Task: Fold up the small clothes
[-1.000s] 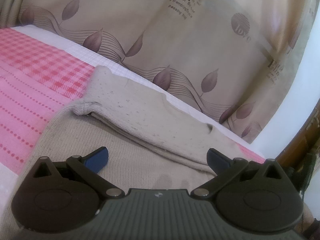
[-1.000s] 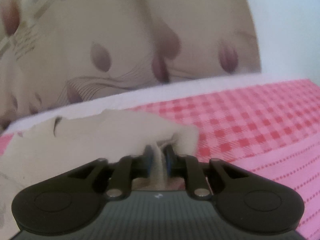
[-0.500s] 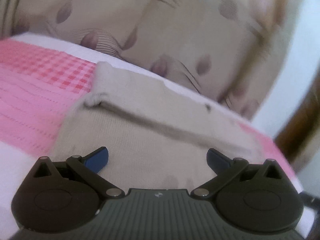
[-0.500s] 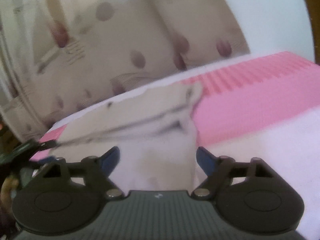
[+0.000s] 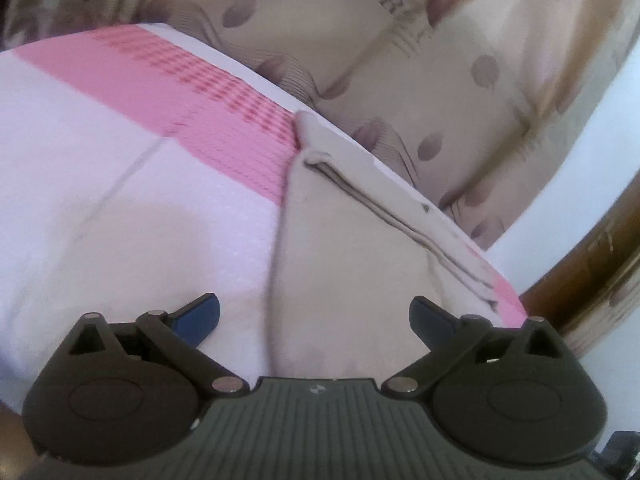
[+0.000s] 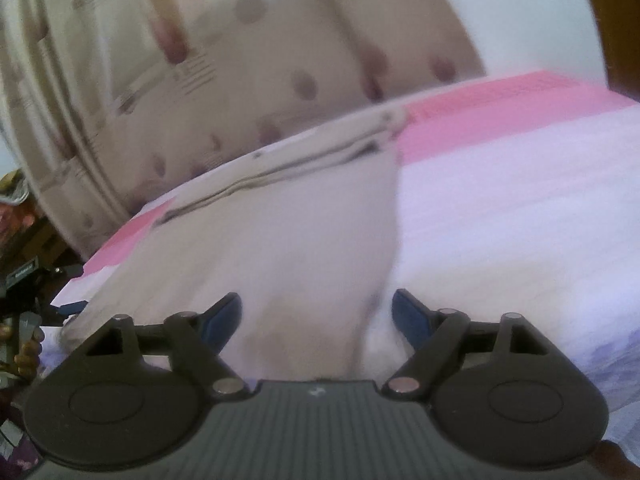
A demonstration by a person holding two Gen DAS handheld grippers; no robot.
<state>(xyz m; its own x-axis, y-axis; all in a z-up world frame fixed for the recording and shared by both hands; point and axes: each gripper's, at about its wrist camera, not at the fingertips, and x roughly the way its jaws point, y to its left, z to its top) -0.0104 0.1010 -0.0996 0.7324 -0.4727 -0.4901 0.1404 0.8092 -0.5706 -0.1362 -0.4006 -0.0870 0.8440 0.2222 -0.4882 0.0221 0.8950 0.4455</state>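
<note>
Pink-and-white bedspread (image 5: 120, 208) with leaf-print curtain (image 5: 440, 80) behind — beige knit garment (image 5: 352, 264) lay flat near the far edge, top strip folded over. Left gripper (image 5: 314, 316) spread wide, empty. Right gripper (image 6: 316, 316) jaws just closing slightly yet still wide apart — clamping nothing, garment below.

Motion blurs the curtain (image 6: 248, 80); the beige garment's (image 6: 280, 248) near hem (behind the gripper body) is hidden.
</note>
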